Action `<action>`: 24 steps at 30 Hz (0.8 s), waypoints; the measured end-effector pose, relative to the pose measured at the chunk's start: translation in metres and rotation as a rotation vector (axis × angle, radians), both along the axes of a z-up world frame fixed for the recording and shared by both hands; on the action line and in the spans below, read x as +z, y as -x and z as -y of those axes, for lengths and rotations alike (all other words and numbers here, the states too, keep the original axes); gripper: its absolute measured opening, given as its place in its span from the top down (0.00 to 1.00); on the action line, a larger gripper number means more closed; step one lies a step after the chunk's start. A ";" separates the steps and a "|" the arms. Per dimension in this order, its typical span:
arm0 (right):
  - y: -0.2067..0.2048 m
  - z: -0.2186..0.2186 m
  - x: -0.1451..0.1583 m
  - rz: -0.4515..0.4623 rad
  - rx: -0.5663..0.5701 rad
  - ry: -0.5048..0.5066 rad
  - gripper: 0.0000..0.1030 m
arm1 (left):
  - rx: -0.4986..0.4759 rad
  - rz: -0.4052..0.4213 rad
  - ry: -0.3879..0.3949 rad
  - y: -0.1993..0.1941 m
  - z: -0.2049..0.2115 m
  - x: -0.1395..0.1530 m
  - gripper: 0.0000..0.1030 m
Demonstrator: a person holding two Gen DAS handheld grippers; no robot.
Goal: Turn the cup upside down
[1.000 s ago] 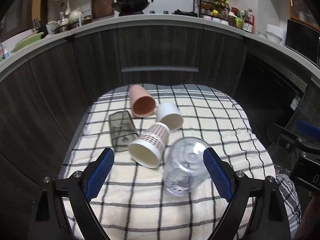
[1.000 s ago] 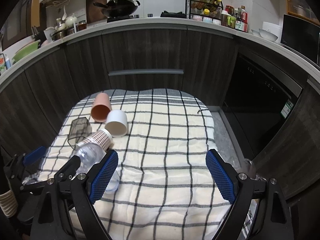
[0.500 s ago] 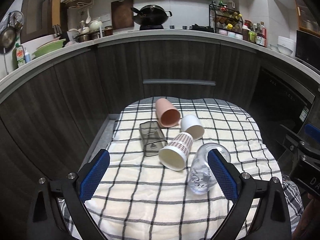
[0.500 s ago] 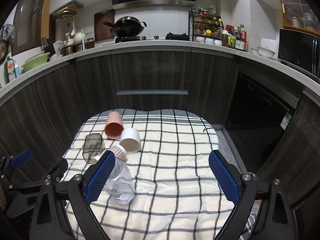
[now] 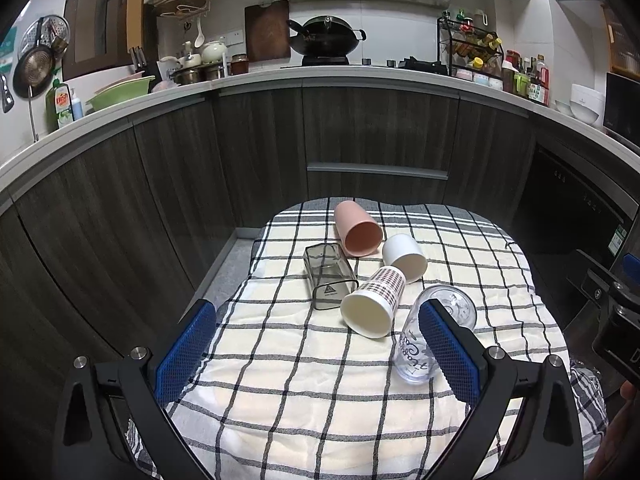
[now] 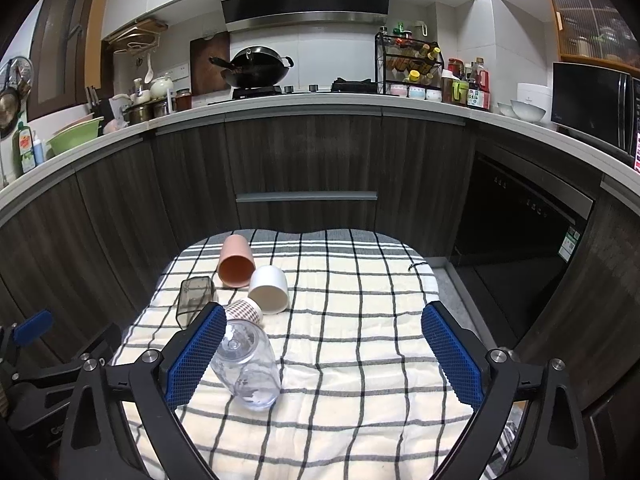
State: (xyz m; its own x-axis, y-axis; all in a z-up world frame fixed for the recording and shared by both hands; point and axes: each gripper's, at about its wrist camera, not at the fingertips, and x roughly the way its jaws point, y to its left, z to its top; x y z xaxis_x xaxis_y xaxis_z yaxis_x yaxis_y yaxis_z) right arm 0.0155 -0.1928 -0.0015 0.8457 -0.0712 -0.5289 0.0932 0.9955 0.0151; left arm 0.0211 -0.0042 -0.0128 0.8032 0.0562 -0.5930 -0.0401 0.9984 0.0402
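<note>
**Both grippers empty above the cloth; no cup chosen yet**

1. Left gripper (image 5: 316, 354): jaws spread wide, nothing between them. It hangs over the near part of the cloth (image 5: 304, 396), clear of every cup.
2. Right gripper (image 6: 324, 356): jaws likewise spread wide and empty, over bare cloth to the right of the cups.
3. Clear cup (image 5: 416, 354): the nearest item. In the left view its base end shows just inside my right finger pad (image 5: 448, 354), partly hidden by it; in the right view it sits just behind my left pad. It tilts on the cloth, wide end on the near side. Whether it leans on anything I cannot tell.
4. Checked cup (image 5: 374, 300): lying on its side just ahead of the left gripper, mouth facing me, touching or nearly touching the clear cup's far end.
5. Grey cup (image 5: 328, 276): square, see-through, lying on its side, ahead and left, beside the checked cup.
6. White cup (image 5: 404, 256): lying down, farther ahead, behind the checked cup.
7. Pink cup (image 5: 358, 232): lying down, farthest ahead, mouth toward me.

Step in hand, as I judge it: the approach; no cup stands mouth-down yet. Next move calls for lowering one gripper over a cup's wall, the clear one being closest, closing across its width, lifting, turning it and setting its mouth on the cloth.
</note>
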 end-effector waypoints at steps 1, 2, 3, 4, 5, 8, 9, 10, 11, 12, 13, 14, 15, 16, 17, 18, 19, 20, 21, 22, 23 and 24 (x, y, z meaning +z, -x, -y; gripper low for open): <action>0.000 0.000 0.000 0.001 0.001 -0.001 0.05 | 0.000 0.002 0.001 0.000 0.000 0.001 0.00; 0.000 0.000 0.000 0.001 0.001 -0.001 0.05 | 0.000 0.003 0.001 0.001 0.000 0.001 0.00; 0.000 0.000 0.000 0.001 0.000 -0.001 0.05 | 0.000 0.006 0.002 0.001 0.000 0.002 0.00; 0.000 0.000 0.000 0.001 0.001 -0.001 0.05 | 0.000 0.008 0.002 0.002 0.000 0.003 0.00; 0.001 -0.001 0.000 0.002 0.001 -0.001 0.05 | 0.000 0.010 0.001 0.003 0.000 0.003 0.00; 0.004 -0.001 0.003 0.008 0.002 -0.001 0.05 | 0.000 0.014 0.001 0.004 0.000 0.005 0.00; 0.004 -0.001 0.003 0.009 0.001 -0.002 0.05 | 0.000 0.015 0.001 0.004 0.000 0.005 0.00; 0.004 -0.001 0.004 0.010 0.002 -0.002 0.05 | 0.001 0.016 0.001 0.004 0.000 0.005 0.00; 0.005 -0.001 0.004 0.009 0.002 -0.002 0.05 | 0.001 0.017 0.000 0.004 0.000 0.006 0.00; 0.005 -0.001 0.004 0.009 0.003 -0.003 0.05 | 0.000 0.017 0.001 0.004 0.000 0.006 0.00; 0.005 -0.001 0.004 0.010 0.002 -0.003 0.05 | 0.000 0.017 0.001 0.004 0.000 0.006 0.00; 0.005 -0.001 0.004 0.010 0.002 -0.003 0.05 | 0.000 0.017 0.001 0.004 0.000 0.006 0.00; 0.005 -0.001 0.004 0.010 0.002 -0.002 0.05 | 0.000 0.017 0.001 0.004 0.000 0.006 0.00; 0.005 -0.001 0.004 0.009 0.002 -0.003 0.05 | -0.001 0.018 0.002 0.005 0.000 0.006 0.00; 0.005 -0.001 0.003 0.010 0.002 -0.003 0.05 | -0.002 0.018 0.002 0.005 0.001 0.006 0.00; 0.005 -0.001 0.003 0.010 0.001 -0.003 0.05 | -0.003 0.018 0.002 0.005 0.001 0.007 0.00; 0.005 -0.001 0.004 0.010 0.001 -0.003 0.05 | -0.004 0.018 0.002 0.006 0.001 0.007 0.00; 0.005 -0.001 0.003 0.009 0.002 -0.003 0.05 | -0.004 0.019 0.002 0.006 0.001 0.008 0.00; 0.005 -0.001 0.003 0.010 0.001 -0.003 0.05 | -0.005 0.019 0.002 0.006 0.001 0.009 0.00; 0.005 -0.001 0.004 0.010 0.001 -0.003 0.05 | -0.006 0.020 0.002 0.006 0.002 0.009 0.00; 0.005 -0.001 0.004 0.010 0.002 -0.004 0.05 | -0.007 0.020 0.002 0.006 0.002 0.009 0.00; 0.005 -0.001 0.003 0.010 0.002 -0.003 0.05 | -0.008 0.020 0.003 0.006 0.002 0.009 0.00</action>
State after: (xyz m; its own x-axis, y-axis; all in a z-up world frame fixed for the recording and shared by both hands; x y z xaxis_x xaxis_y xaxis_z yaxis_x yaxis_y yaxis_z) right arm 0.0107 -0.1919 0.0015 0.8510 -0.0679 -0.5207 0.0909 0.9957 0.0189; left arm 0.0146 -0.0063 -0.0034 0.8154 0.0479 -0.5769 -0.0327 0.9988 0.0367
